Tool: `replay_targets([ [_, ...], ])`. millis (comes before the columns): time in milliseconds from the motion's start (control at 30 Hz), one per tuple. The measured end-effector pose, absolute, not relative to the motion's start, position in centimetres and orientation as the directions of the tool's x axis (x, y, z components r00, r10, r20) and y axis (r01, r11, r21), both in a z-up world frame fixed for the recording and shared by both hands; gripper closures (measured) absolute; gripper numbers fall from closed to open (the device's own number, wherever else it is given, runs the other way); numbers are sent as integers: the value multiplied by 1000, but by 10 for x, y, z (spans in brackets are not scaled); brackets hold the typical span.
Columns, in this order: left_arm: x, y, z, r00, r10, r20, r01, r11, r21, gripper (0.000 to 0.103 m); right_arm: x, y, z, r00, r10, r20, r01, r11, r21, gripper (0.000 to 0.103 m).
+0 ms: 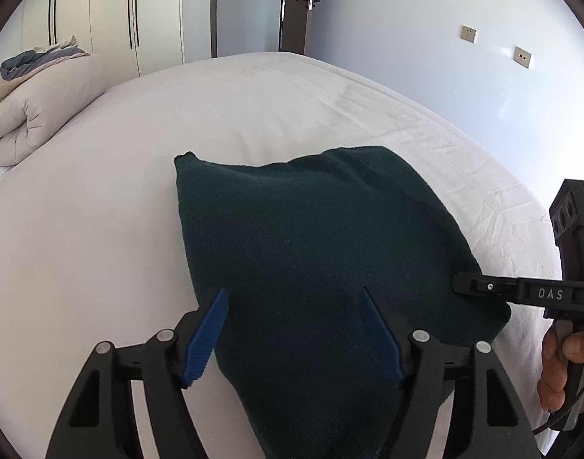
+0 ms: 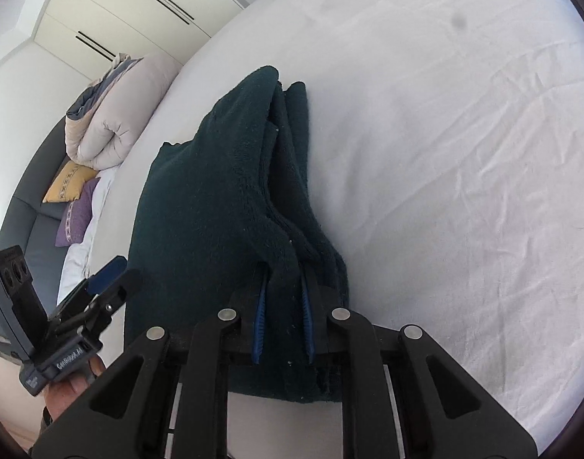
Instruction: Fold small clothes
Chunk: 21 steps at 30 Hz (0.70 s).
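Right gripper [image 2: 282, 306]: clamped tight on the folded dark green fleece garment's [image 1: 315, 237] edge
Left gripper [image 1: 294, 329]: spread wide, hovering over it, gripping nothing

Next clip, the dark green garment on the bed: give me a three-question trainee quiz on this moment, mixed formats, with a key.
1. True or false: the right gripper is shut on the dark green garment.
2. Multiple choice: the left gripper has its jaws (A) clamped on the duvet, (B) open over the garment, (C) shut on a pillow.
3. Fill in: the garment lies on a white ____.

Key:
1. True; folds of cloth are pinched between its pads.
2. B.
3. Bed sheet; the rolled duvet sits apart, at the bed's far side.
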<state>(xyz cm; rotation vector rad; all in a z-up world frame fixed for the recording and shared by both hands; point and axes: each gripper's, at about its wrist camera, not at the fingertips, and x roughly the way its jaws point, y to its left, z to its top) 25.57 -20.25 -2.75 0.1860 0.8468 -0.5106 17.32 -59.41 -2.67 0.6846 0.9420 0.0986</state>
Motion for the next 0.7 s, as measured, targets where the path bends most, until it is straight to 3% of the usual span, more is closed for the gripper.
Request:
replay_targets([
  [133, 283, -211, -30, 557, -310, -770, 485, 874, 0, 46, 165, -603, -37, 607, 402, -685, 215, 747, 629, 93],
  [433, 308, -229, -49, 539, -238, -808, 466, 883, 51, 45, 177, -608, -64, 626, 461, -629, 196, 688, 699, 98],
  [633, 308, -226, -50, 535, -247, -808, 469, 882, 41, 45, 188, -604, -59, 628, 453, -632, 202, 690, 695, 97],
  [700, 308, -225, -50, 538, -247, -806, 467, 883, 41, 45, 183, -602, -49, 624, 445, -642, 218, 690, 690, 92],
])
